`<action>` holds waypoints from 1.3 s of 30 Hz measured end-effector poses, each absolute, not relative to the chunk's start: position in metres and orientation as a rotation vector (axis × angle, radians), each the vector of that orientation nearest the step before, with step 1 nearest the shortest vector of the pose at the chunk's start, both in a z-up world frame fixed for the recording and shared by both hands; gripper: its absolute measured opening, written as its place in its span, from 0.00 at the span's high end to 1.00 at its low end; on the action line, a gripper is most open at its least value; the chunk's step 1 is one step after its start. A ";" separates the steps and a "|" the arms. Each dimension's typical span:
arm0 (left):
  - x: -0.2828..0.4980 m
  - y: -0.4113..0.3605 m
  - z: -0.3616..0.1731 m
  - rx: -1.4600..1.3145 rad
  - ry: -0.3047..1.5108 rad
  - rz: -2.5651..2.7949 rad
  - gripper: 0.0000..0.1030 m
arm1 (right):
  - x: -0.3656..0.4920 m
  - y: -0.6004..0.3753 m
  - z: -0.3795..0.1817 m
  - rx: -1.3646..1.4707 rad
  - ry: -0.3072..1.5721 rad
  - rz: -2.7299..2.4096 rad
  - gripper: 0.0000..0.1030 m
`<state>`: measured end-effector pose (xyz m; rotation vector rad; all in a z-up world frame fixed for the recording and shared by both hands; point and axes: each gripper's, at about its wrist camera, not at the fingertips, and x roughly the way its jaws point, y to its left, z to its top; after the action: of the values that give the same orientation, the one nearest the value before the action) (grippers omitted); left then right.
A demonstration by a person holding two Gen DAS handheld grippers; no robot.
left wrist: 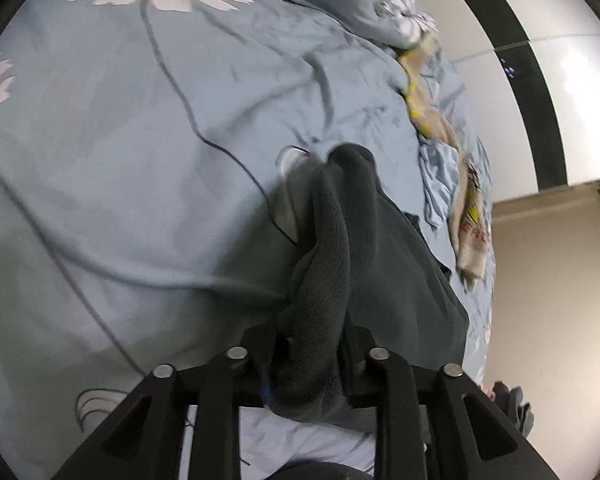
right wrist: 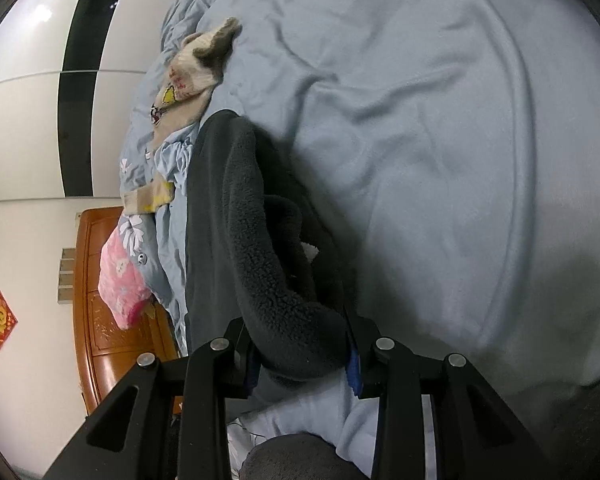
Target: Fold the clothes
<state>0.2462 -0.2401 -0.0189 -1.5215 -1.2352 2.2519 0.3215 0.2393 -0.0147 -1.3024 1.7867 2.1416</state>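
A dark grey fleece garment (left wrist: 364,248) hangs bunched above the blue flowered bed sheet (left wrist: 140,160). My left gripper (left wrist: 308,364) is shut on one bunched edge of it, and the cloth trails forward from the jaws. In the right wrist view the same garment (right wrist: 252,240) shows its fluffy lining, and my right gripper (right wrist: 304,356) is shut on another edge of it. The garment's far end rests on the sheet (right wrist: 440,120).
A beige printed garment (left wrist: 468,216) lies crumpled along the bed's edge, also in the right wrist view (right wrist: 192,76). A pink pillow (right wrist: 120,280) lies by the wooden headboard (right wrist: 100,320). White and black wardrobe doors (left wrist: 540,100) stand beyond the bed.
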 end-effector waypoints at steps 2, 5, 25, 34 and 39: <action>0.250 -0.243 -0.019 -1.509 -1.251 2.253 0.67 | 0.324 0.239 -0.019 -1.291 1.812 2.122 0.66; 0.251 -0.242 -0.023 -1.493 -1.275 2.200 0.47 | 0.325 0.238 -0.021 -1.291 1.817 2.118 0.66; 0.215 -0.210 -0.066 -1.509 -1.303 1.968 0.21 | 0.315 0.230 -0.036 -1.216 1.876 2.126 0.37; 0.199 -0.200 -0.054 -1.526 -1.227 2.092 0.50 | 0.303 0.231 -0.033 -1.193 1.889 2.053 0.54; 0.196 -0.192 -0.020 -1.522 -1.145 2.180 0.61 | 0.292 0.230 0.004 -1.199 1.850 2.149 0.64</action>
<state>0.1962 -0.1921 -0.0197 -1.5216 -1.1452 2.1801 0.2920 0.2305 0.0044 -1.1988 1.8502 2.1491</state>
